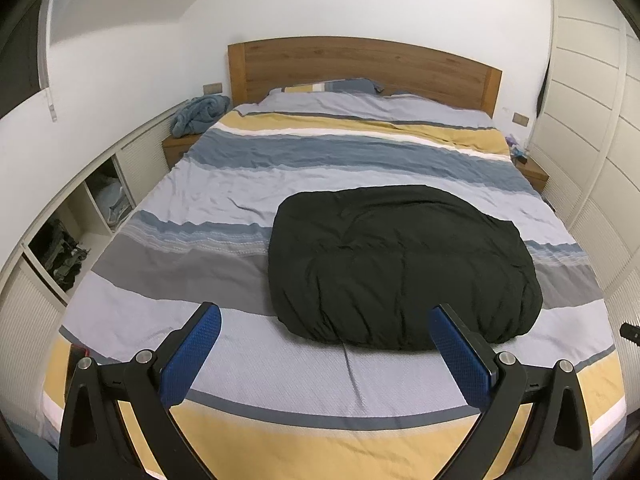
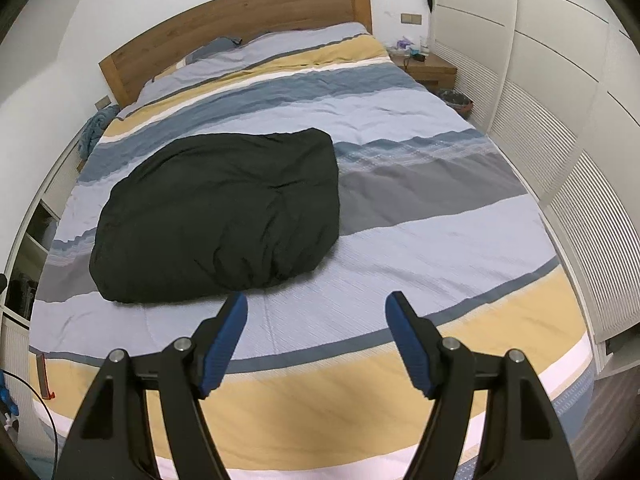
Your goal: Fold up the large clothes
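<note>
A black puffy garment (image 1: 404, 268) lies folded into a thick rounded bundle on the striped bed (image 1: 208, 184). In the left wrist view my left gripper (image 1: 325, 314) hangs above the foot of the bed, open wide, nothing between its blue pads; its right finger overlaps the bundle's near edge in the picture. In the right wrist view the same garment (image 2: 220, 216) sits up and to the left of my right gripper (image 2: 316, 300), which is open and empty above the bed (image 2: 420, 240), just short of the bundle's near edge.
A wooden headboard (image 1: 360, 68) stands at the far end. White slatted wardrobe doors (image 2: 560, 140) run along the right side, open shelves (image 1: 80, 232) along the left. A blue blanket (image 1: 200, 114) lies on the left nightstand; small items sit on the right nightstand (image 2: 424, 64).
</note>
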`<action>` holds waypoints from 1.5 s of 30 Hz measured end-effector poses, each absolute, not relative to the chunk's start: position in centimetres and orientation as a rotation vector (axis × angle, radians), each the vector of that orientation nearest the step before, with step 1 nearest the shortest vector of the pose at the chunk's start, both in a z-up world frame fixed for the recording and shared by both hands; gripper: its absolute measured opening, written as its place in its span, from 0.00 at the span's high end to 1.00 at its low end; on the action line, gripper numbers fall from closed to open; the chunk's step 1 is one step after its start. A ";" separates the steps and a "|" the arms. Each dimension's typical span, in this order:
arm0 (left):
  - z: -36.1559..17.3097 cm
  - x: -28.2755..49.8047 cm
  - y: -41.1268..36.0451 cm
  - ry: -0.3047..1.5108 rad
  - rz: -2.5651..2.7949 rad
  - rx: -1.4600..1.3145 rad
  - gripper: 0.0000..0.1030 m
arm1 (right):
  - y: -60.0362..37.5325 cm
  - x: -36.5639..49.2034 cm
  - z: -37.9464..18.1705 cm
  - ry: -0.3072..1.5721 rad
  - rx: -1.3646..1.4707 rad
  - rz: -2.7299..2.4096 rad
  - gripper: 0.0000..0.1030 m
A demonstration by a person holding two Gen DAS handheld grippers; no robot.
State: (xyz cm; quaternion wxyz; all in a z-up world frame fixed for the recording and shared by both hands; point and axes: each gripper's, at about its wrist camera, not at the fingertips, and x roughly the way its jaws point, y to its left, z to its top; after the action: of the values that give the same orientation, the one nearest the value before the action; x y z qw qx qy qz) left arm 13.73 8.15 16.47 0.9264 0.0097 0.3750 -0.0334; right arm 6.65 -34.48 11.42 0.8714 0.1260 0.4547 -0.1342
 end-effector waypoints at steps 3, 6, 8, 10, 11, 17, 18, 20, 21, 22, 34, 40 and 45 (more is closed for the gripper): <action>16.3 13.8 8.0 0.775 -0.076 0.015 0.01 | -34.8 6.6 11.2 0.961 0.270 -0.284 0.31; 15.6 14.3 8.2 0.805 -0.102 -0.006 0.01 | -35.3 6.5 11.0 0.968 0.278 -0.284 0.30; 14.9 14.6 8.4 0.826 -0.112 -0.014 0.01 | -35.7 6.5 10.7 0.972 0.285 -0.288 0.27; 14.3 14.8 8.6 0.848 -0.112 -0.016 0.01 | -36.1 6.5 10.4 0.975 0.295 -0.293 0.27; 13.9 15.0 8.6 0.862 -0.108 -0.008 0.01 | -36.4 6.5 10.0 0.978 0.303 -0.298 0.26; 12.4 16.3 8.1 0.918 -0.086 0.030 0.01 | -37.6 6.8 8.1 1.006 0.337 -0.311 0.26; 12.1 16.5 8.0 0.925 -0.087 0.033 0.01 | -37.7 7.0 7.6 1.014 0.339 -0.310 0.26; 11.5 17.2 7.8 0.936 -0.088 0.040 0.00 | -37.9 7.5 6.8 1.026 0.343 -0.308 0.26; 11.1 17.6 7.7 0.943 -0.090 0.044 0.00 | -38.0 7.7 6.4 1.032 0.343 -0.306 0.26; 10.7 18.0 7.7 0.950 -0.092 0.044 0.00 | -38.1 8.0 5.9 1.037 0.343 -0.306 0.26; 4.4 24.4 12.5 1.061 -0.116 -0.110 0.00 | -39.2 12.5 1.7 1.063 0.369 -0.281 0.26; 1.5 30.2 16.1 1.079 -0.161 -0.231 0.00 | -40.5 16.5 0.3 1.068 0.375 -0.242 0.26; -1.1 35.2 17.8 1.099 -0.172 -0.287 0.00 | -41.8 20.1 -1.0 1.075 0.411 -0.212 0.25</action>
State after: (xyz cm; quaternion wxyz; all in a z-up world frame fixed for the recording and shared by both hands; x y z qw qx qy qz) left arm 35.19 17.77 -1.10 0.8396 -0.1355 0.5196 -0.0815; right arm 20.12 -41.83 -1.02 0.8337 0.1941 0.5073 -0.1001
